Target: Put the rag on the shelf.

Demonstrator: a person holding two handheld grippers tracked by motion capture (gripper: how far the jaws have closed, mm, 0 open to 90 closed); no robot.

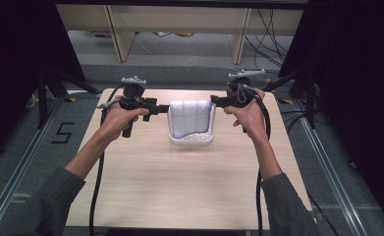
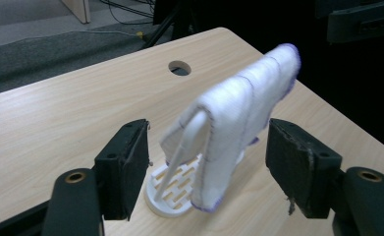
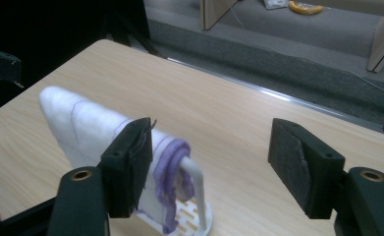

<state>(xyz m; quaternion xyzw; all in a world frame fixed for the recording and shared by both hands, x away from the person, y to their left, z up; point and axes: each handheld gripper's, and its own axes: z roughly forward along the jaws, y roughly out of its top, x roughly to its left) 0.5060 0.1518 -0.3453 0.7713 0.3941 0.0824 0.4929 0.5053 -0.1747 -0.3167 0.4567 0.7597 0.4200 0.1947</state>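
- We are holding the left gripper (image 1: 164, 108) and the right gripper (image 1: 214, 102) level at either end of the white cloth with purple stitched edging (image 1: 191, 118); both sets of jaws are standing apart and gripping nothing.
- The cloth is hanging folded over the white plastic slotted rack (image 1: 191, 139), standing toward the far middle of the light wooden table (image 1: 179, 182).
- Its long axis is running straight from one gripper to the other, so each hand is equally near its own end.
- In the left gripper view the cloth's (image 2: 238, 118) end is sitting between the jaws, untouched; in the right gripper view the cloth's (image 3: 89, 129) end lies toward one jaw, partly behind it.
- The rack is holding the cloth alone.
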